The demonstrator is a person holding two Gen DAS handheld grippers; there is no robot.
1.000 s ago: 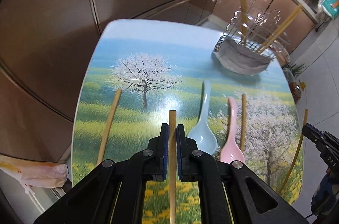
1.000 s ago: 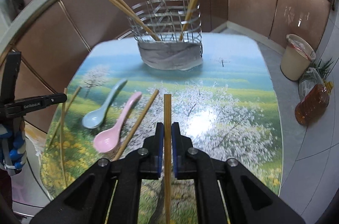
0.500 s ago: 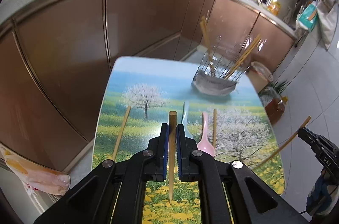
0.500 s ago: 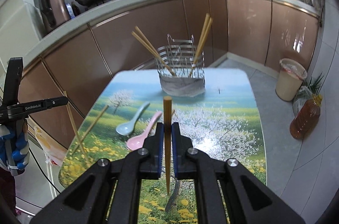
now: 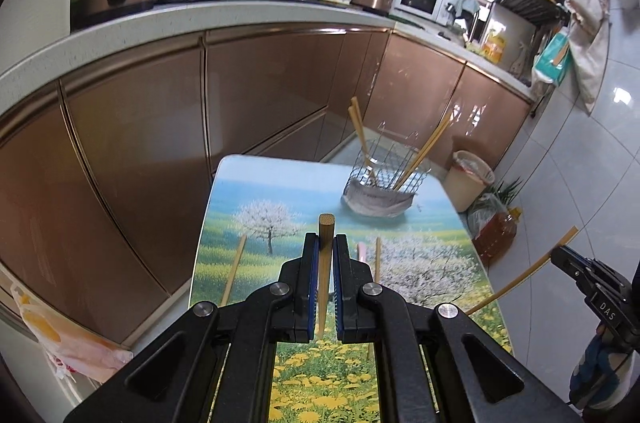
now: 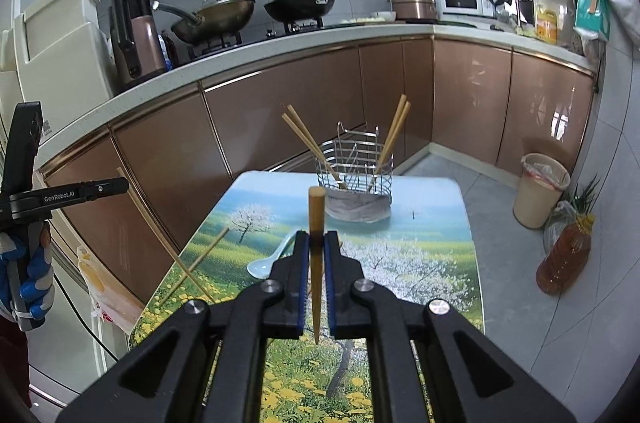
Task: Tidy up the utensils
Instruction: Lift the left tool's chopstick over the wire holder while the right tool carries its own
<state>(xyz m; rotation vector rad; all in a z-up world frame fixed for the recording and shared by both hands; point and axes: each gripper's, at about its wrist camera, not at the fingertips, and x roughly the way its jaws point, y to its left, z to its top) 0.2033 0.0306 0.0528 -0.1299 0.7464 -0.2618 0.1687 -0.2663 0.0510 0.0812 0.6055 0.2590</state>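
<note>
Left wrist view: left gripper (image 5: 326, 255) clamps a wooden chopstick (image 5: 325, 263), right gripper (image 6: 316, 251) another; both lifted off the floral table (image 5: 256, 195) since a second ago. Wire utensil basket (image 5: 384, 183) at one o'clock, likely next.

Printed table (image 6: 432, 223), wire holder (image 6: 356, 183) (chopsticks inside), spoon (image 6: 264, 265)

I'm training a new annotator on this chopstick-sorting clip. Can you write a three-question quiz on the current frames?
1. True or false: each hand-held gripper, left and right, is shut on a chopstick.
2. Where do the four stored chopsticks stand? A) wire utensil holder B) bin C) wok
3. Fill in: a pale blue ___ lies on the table.

Key: 1 true; 2 A; 3 spoon.
</note>
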